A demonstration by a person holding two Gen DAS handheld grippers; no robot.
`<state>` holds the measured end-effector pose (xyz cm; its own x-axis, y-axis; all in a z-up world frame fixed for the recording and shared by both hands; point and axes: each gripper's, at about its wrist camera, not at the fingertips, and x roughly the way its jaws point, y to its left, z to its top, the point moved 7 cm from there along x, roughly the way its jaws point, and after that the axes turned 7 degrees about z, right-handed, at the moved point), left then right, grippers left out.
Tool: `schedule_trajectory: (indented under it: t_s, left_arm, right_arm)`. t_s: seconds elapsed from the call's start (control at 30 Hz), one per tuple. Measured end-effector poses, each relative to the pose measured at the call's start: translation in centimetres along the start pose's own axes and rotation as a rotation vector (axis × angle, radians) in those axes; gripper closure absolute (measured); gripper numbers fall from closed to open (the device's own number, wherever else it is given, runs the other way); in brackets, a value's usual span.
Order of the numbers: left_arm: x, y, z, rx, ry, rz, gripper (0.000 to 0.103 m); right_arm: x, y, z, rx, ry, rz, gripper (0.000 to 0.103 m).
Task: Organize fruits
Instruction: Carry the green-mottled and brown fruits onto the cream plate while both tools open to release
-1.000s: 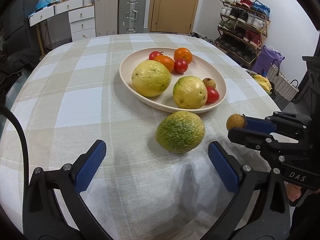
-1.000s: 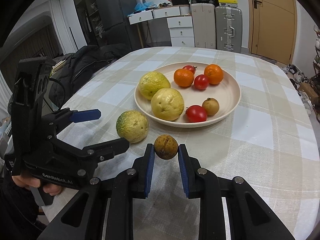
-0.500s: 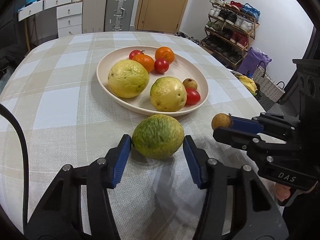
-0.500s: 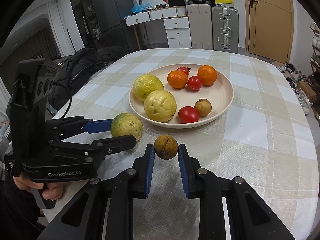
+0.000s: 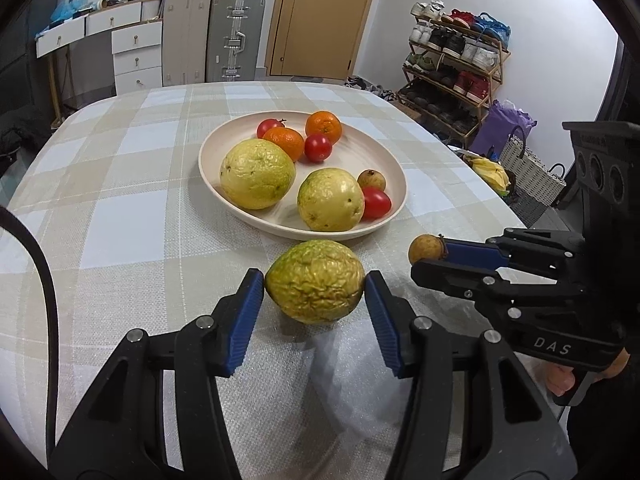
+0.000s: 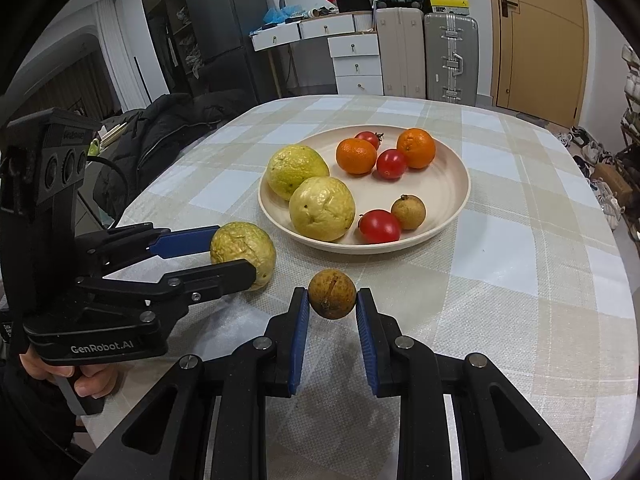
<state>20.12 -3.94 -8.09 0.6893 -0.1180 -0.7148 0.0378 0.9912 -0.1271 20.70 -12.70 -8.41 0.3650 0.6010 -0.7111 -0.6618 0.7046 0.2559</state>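
A cream plate [image 5: 394, 176] [image 6: 452, 172] on the checked tablecloth holds two yellow guavas, two oranges, three red tomatoes and a small brown fruit. My left gripper [image 5: 315, 286] [image 6: 230, 250] is shut on a green-yellow guava [image 5: 315, 287] [image 6: 244, 250] just in front of the plate; whether the guava rests on the cloth I cannot tell. My right gripper [image 6: 332, 300] [image 5: 430, 258] is shut on a small brown round fruit [image 6: 332, 299] [image 5: 425, 249] and holds it above the cloth, right of the guava.
The round table's edge [image 5: 516, 220] drops off at the right, with a shoe rack [image 5: 456, 60] and baskets beyond. A black jacket [image 6: 168, 132] lies on a chair at the table's left. Suitcases [image 6: 450, 56] and drawers stand at the back wall.
My left gripper moved forward around the green-yellow guava and closed its jaws onto it. My right gripper kept hold of the small brown fruit and barely moved.
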Motion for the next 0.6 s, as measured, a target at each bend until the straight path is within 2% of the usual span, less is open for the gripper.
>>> schedule_trajectory:
  t_s: [0.13, 0.4, 0.6]
  left_arm:
    - [-0.3, 0.4, 0.1, -0.007, -0.007, 0.003, 0.053]
    - [0.6, 0.8, -0.1, -0.022, 0.030, 0.018, 0.053]
    - [2.2, 0.6, -0.2, 0.009, 0.071, 0.074, 0.052]
  right_arm:
    - [-0.1, -0.1, 0.0, 0.001, -0.003, -0.004, 0.078]
    - [0.0, -0.2, 0.1, 0.003, 0.000, -0.004, 0.079]
    - [0.2, -0.5, -0.1, 0.007, 0.006, -0.008, 0.078]
